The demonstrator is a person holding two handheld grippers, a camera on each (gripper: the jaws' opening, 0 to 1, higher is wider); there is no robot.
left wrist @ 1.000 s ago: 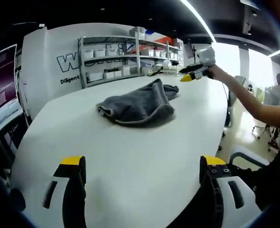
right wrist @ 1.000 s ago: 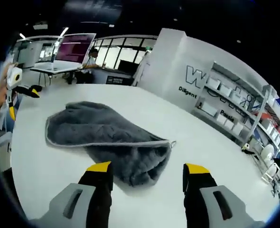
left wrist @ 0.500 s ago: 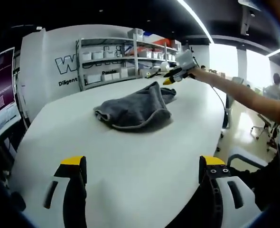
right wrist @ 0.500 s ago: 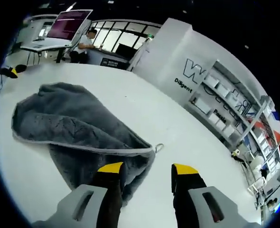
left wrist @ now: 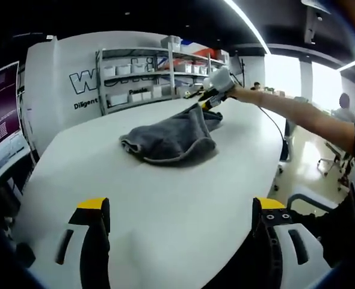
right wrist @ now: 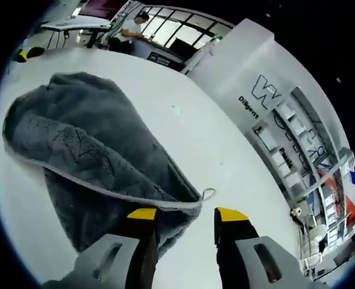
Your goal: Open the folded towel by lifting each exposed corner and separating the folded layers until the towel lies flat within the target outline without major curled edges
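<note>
- White and rounded, the large table (left wrist: 165, 198) carried a crumpled grey terry towel (left wrist: 170, 135) toward its far side, lying in folded layers rather than flat.
- Behind it, the left gripper view showed a white wall with dark lettering (left wrist: 84, 81) and metal shelving stocked with white bins (left wrist: 159, 75).
- Low in that view, the left gripper (left wrist: 182, 208) hung over bare tabletop, well apart from the towel, its yellow-tipped black jaws spread wide with nothing between them.
- From the right of that view, a person's bare forearm (left wrist: 298, 114) reached across, bringing the right gripper (left wrist: 209, 101) to the towel's far corner.
- Close up, the right gripper view showed the right gripper (right wrist: 181, 214) at that corner: jaws parted, the left tip over the grey pile, the pale piped hem (right wrist: 105, 189) running in toward them.
- A small hanging loop (right wrist: 208, 194) lay on the table just beyond the gap; the jaws had not closed on any cloth.
- Further off in that view, a person sat at a desk (right wrist: 114, 27) by the windows.
</note>
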